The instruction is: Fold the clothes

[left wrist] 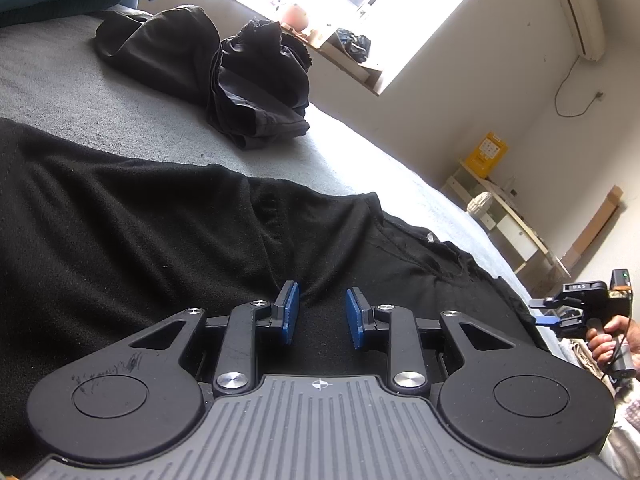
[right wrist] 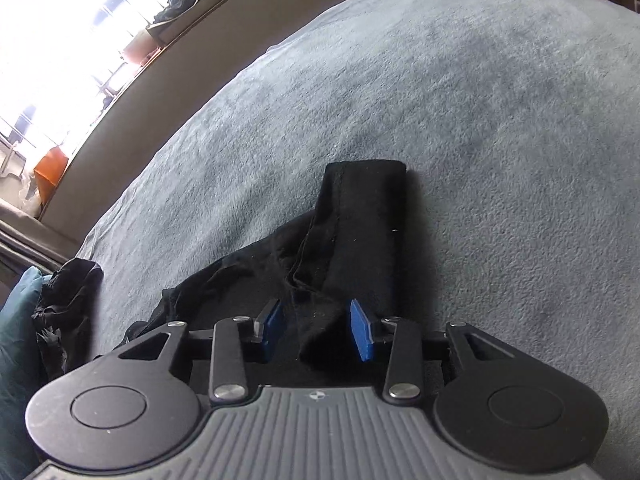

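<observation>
Only the left wrist view shows the black T-shirt (left wrist: pixel 168 216) spread flat on the grey bed (left wrist: pixel 60 80), collar toward the right gripper (left wrist: pixel 545 312), beside a crumpled black garment (left wrist: pixel 224 68). From the right wrist view, its sleeve (right wrist: pixel 360 216) points away. Both the left gripper (left wrist: pixel 322 318) and the right stand open over cloth.

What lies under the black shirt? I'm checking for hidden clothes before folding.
Around the black shirt only grey blanket shows. Anything beneath the fabric is covered.
</observation>
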Action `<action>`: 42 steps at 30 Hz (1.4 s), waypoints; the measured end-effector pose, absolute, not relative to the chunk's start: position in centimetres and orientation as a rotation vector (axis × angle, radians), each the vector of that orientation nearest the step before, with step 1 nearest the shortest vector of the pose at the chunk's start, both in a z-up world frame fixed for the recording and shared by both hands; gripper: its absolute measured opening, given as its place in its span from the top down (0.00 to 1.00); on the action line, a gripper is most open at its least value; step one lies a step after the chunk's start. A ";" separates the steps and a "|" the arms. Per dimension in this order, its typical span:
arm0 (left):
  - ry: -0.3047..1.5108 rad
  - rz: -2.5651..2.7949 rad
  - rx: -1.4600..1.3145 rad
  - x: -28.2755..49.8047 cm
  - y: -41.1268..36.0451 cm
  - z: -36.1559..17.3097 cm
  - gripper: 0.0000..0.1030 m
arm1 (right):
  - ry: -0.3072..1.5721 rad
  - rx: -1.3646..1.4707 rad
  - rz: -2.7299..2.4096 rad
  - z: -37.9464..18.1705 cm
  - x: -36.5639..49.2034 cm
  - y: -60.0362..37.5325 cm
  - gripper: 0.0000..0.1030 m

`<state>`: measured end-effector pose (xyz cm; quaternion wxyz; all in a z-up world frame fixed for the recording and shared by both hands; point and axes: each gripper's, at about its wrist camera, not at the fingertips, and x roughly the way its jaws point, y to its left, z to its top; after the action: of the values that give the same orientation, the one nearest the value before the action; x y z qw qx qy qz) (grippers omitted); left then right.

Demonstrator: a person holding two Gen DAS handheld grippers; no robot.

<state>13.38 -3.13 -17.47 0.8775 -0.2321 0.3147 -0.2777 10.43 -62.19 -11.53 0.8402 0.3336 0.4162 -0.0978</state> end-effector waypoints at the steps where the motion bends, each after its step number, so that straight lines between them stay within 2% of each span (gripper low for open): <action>1: 0.656 -0.579 -0.484 13.4 -3.1 -17.5 0.73 | 0.896 0.692 -0.201 -11.7 10.8 -61.8 0.68; 2: 0.656 -0.580 -0.485 13.4 -3.1 -17.5 0.73 | 0.909 0.673 -0.198 -11.8 11.0 -61.5 0.78; 3: 0.656 -0.579 -0.484 13.4 -3.1 -17.5 0.73 | 0.912 0.643 -0.197 -11.8 11.2 -61.1 0.92; 7: 0.656 -0.579 -0.484 13.4 -3.1 -17.5 0.73 | 0.779 0.577 -0.248 -10.0 9.4 -61.3 0.93; 12: 0.656 -0.579 -0.484 13.3 -3.1 -17.5 0.73 | 0.630 0.691 -0.445 -9.4 3.9 -65.8 0.94; 23: 0.657 -0.575 -0.475 13.4 -3.3 -17.4 0.73 | 0.554 0.975 -0.706 -14.8 -2.5 -70.1 0.94; 31: 0.656 -0.580 -0.486 13.5 -3.2 -17.5 0.73 | 0.452 0.973 -0.920 -13.3 -4.4 -71.5 0.89; 34: 0.656 -0.580 -0.489 13.5 -3.1 -17.6 0.73 | 0.537 0.851 -0.731 -12.2 -2.3 -70.6 0.89; 38: 0.656 -0.580 -0.491 13.4 -3.1 -17.5 0.73 | 0.737 0.580 -0.418 -11.4 4.2 -67.3 0.90; 42: 0.656 -0.581 -0.492 13.4 -3.1 -17.5 0.73 | 0.841 0.455 -0.483 -13.3 9.2 -68.7 0.91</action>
<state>13.39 -3.06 -17.54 0.8764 -0.2358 0.3144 -0.2783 9.15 -68.67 -13.28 0.8600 0.2167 0.4007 -0.2299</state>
